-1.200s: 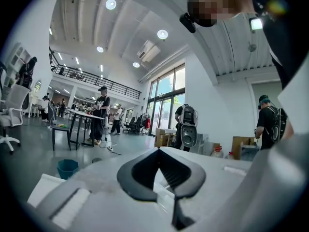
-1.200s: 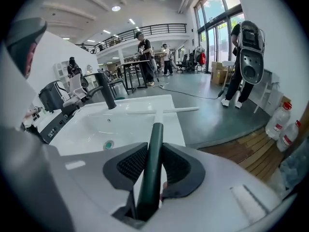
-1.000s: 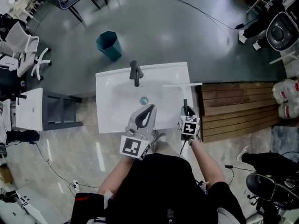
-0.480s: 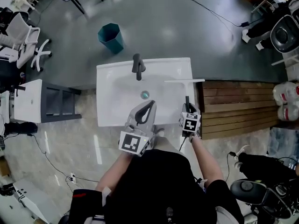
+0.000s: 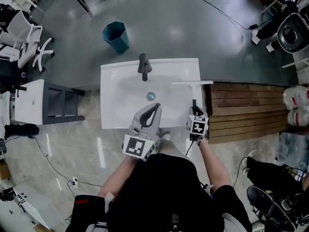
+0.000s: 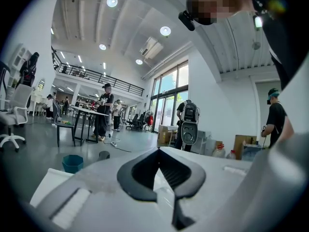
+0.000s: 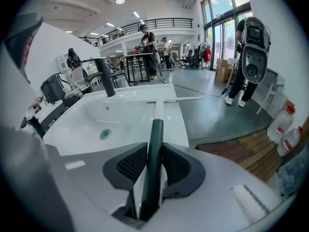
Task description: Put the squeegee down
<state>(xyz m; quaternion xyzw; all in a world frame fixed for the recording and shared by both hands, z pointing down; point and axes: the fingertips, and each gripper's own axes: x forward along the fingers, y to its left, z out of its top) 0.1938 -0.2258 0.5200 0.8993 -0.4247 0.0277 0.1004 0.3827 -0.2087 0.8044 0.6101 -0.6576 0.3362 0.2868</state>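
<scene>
The squeegee has a dark green handle [image 7: 154, 144] and a long white blade [image 7: 164, 100]. My right gripper [image 7: 154, 153] is shut on the handle, with both ribbed pads pressed against it. In the head view the blade [image 5: 192, 83] lies crosswise over the right rim of the white sink [image 5: 116, 115], and the right gripper [image 5: 194, 114] is at the sink's front right corner. I cannot tell whether the blade touches the rim. My left gripper [image 5: 155, 109] hovers over the sink's front edge. It is shut and holds nothing [image 6: 159, 151].
A dark faucet [image 5: 144, 66] stands at the back of the basin, with the drain [image 5: 151, 96] in the middle. A wooden platform [image 5: 241, 110] adjoins the sink on the right, a dark shelf unit [image 5: 60, 112] on the left. A teal bin [image 5: 116, 36] stands beyond.
</scene>
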